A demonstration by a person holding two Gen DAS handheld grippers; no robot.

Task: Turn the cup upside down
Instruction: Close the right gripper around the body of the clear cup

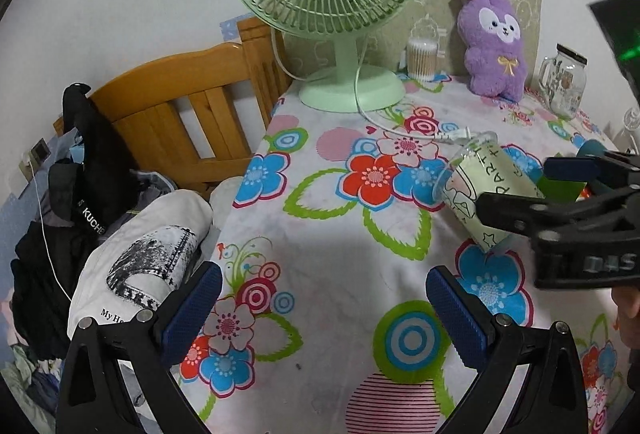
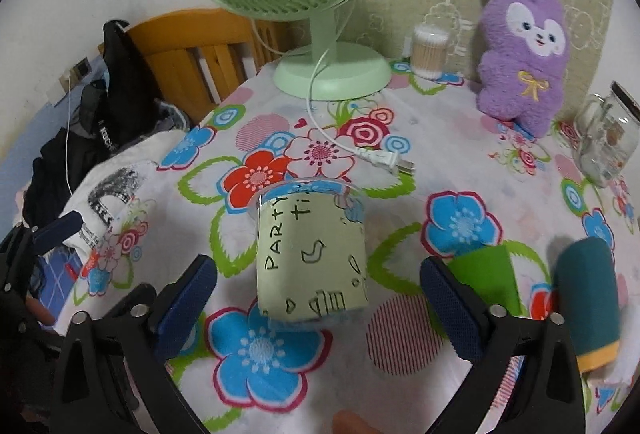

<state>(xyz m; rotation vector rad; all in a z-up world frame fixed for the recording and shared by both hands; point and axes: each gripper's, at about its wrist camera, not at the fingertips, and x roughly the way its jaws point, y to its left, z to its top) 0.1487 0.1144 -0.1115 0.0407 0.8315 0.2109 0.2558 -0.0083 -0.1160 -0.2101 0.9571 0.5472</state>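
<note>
Two grippers: both spread wide, gripping nothing.
Right gripper (image 2: 318, 302): low over the flowered tablecloth (image 2: 400, 162), straddling the clear plastic cup with pale-green printed sleeve (image 2: 312, 254) (contact unclear).
Cup: tilted, rim away.
Left gripper (image 1: 324, 308): hovering apart.

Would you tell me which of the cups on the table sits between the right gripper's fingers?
The pale green "PARTY" cup, between the open fingers; the teal cup and glass mug sit off right.
</note>
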